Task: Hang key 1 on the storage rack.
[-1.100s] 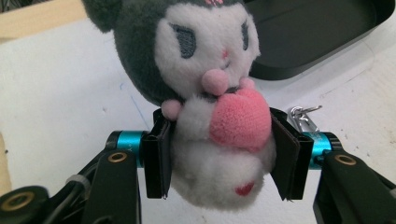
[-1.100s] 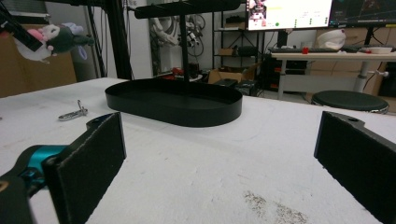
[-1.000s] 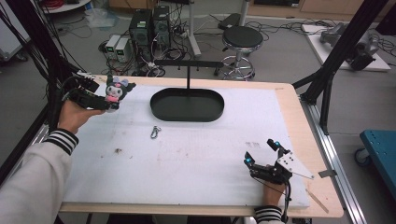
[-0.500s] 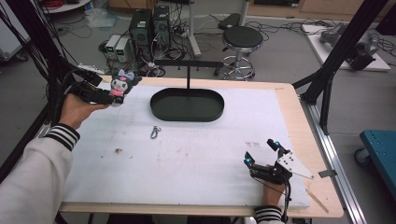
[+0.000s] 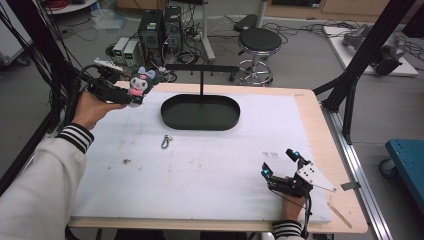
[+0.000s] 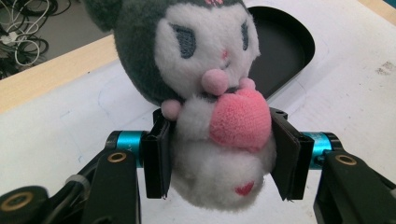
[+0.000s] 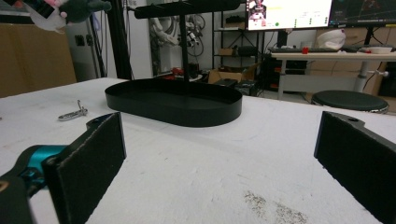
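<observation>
Jaws of our right gripper (image 5: pixel 281 168) stand wide with nothing between them, resting low at the near right of the white table (image 5: pixel 210 170). Farther in, left of the middle, we see a small metal clip (image 5: pixel 166 142) lying flat. Beyond it sits the black oval tray (image 5: pixel 200 112) with its upright stand. At the far left corner, raised above the table, our left gripper (image 6: pixel 219 156) squeezes the plush toy (image 6: pixel 205 88) around its white belly, head upright.
</observation>
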Available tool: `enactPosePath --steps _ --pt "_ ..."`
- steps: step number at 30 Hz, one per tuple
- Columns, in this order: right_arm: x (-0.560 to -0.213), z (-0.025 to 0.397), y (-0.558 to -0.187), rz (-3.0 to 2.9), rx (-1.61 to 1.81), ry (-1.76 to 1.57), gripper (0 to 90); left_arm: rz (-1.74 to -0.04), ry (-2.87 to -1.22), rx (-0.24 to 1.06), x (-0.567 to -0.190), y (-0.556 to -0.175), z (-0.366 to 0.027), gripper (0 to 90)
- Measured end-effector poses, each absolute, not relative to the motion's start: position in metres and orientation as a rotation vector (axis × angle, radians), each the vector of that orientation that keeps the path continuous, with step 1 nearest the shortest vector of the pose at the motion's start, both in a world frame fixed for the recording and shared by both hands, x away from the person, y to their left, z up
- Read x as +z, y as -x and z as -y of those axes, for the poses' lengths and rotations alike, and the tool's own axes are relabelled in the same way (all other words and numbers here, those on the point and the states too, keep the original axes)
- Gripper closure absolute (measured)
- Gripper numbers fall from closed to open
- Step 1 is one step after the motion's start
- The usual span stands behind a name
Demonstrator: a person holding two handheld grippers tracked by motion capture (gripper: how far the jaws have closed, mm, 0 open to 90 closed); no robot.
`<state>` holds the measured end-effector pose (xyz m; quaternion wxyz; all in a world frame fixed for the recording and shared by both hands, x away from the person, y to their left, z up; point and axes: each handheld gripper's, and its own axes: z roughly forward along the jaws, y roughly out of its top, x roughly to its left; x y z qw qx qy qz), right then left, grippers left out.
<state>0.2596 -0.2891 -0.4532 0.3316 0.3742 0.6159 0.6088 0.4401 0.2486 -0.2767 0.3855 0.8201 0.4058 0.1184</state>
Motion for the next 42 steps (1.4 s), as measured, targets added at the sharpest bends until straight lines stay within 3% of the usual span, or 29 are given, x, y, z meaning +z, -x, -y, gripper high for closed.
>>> enactPosePath --steps 42 --pt "-0.453 0.290 -0.260 -1.602 1.593 -0.977 1.3 -0.934 -2.124 0.227 -0.246 -0.476 -0.191 47.7"
